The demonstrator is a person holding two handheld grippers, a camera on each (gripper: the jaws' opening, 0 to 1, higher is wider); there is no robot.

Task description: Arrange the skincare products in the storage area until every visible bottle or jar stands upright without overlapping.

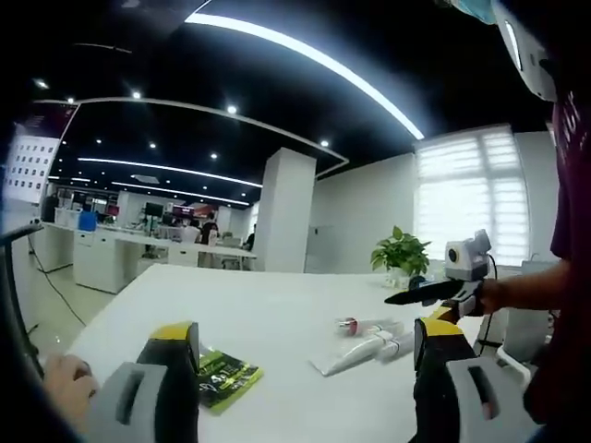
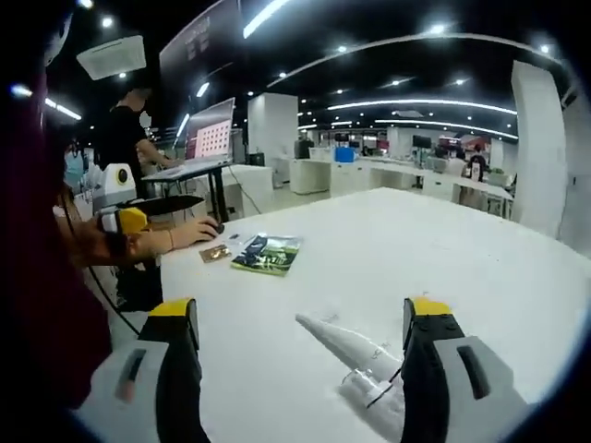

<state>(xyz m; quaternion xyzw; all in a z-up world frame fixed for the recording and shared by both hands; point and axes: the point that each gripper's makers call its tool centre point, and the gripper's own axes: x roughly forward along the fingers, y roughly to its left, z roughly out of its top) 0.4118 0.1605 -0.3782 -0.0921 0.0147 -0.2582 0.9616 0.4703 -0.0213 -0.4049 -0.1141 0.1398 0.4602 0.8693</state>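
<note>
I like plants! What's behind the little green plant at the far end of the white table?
Behind the leafy green potted plant are a plain white wall and a bright window with white blinds. The leaves cover the bit of wall straight behind them.

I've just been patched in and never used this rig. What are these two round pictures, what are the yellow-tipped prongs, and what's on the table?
A person holds a two-jaw gripper in each hand, with a camera on each. In the left gripper view, the left gripper stands open; the right gripper enters from the right. The right gripper view looks the opposite way across the white table. On it lie white tubes, not upright, and a green packet. Neither gripper holds anything.
</note>
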